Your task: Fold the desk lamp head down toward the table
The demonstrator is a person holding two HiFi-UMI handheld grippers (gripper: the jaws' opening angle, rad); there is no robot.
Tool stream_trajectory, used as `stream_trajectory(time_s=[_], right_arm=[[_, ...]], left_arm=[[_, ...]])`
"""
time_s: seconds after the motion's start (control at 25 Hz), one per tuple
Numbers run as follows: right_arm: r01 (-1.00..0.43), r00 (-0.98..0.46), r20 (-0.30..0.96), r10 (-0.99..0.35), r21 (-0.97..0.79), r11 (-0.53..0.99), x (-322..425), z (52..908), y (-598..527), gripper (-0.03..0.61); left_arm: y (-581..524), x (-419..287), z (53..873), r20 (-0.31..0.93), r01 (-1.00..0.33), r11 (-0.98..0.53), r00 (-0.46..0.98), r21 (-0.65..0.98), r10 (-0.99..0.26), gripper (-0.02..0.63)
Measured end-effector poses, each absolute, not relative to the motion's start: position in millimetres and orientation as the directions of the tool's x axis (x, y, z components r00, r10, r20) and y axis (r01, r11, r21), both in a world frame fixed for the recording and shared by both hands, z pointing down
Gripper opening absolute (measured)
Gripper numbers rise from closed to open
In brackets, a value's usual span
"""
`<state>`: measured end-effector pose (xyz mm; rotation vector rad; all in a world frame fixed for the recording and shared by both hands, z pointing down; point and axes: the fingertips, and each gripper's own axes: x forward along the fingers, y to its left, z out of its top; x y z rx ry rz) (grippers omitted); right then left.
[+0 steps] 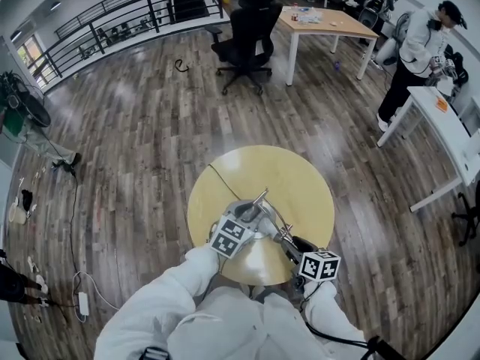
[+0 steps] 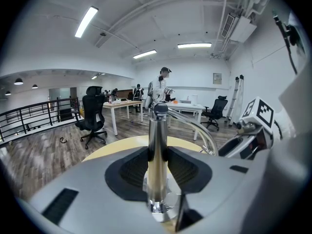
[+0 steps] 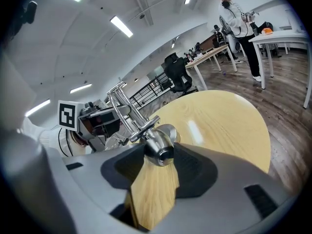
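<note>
A silver desk lamp (image 1: 259,210) stands on the round yellow table (image 1: 300,178), close to its near edge. In the left gripper view my left gripper (image 2: 157,165) is shut on the lamp's upright post (image 2: 157,128), both black pads against the metal. The thin arm (image 2: 202,133) curves from the post's top toward the right gripper (image 2: 246,138). In the right gripper view the round lamp head (image 3: 161,146) sits low over the tabletop (image 3: 219,121), between the wide-spread fingers of my right gripper (image 3: 158,164), which is open. The left gripper (image 3: 95,121) shows behind it.
A black office chair (image 1: 247,32) and a wooden desk (image 1: 322,21) stand across the plank floor. A person (image 1: 416,51) stands by a white table (image 1: 442,118) at the right. Cables (image 1: 75,223) lie on the floor at left. A railing (image 1: 112,21) runs along the back.
</note>
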<state>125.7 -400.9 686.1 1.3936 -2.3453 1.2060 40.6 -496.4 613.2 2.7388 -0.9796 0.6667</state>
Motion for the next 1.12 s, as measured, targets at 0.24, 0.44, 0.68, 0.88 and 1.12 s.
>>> stream_trajectory(time_s=[0.24, 0.44, 0.68, 0.88, 1.12], right_arm=[[-0.785, -0.568, 0.492, -0.660, -0.565, 0.255, 122, 688, -401, 0.175], [-0.786, -0.580, 0.506, -0.639, -0.553, 0.276, 128, 689, -400, 0.176], [-0.853, -0.501, 0.537, -0.679, -0.442, 0.280, 151, 657, -407, 0.175], [-0.912, -0.374, 0.435, -0.819, -0.334, 0.239, 146, 595, -421, 0.025], [-0.897, -0.405, 0.379, -0.832, -0.339, 0.283, 103, 580, -411, 0.013]], left_arm=[[-496, 36, 616, 0.453, -0.640, -0.768, 0.683, -0.006, -0.573, 0.124], [-492, 37, 619, 0.448, -0.669, -0.737, 0.691, 0.099, -0.567, 0.124], [-485, 8, 607, 0.416, -0.752, -0.657, 0.613, 0.048, -0.672, 0.124], [-467, -38, 591, 0.429, -0.891, -0.427, 0.450, 0.157, -0.783, 0.045], [-428, -40, 599, 0.454, -0.905, -0.366, 0.425, 0.215, -0.783, 0.002]])
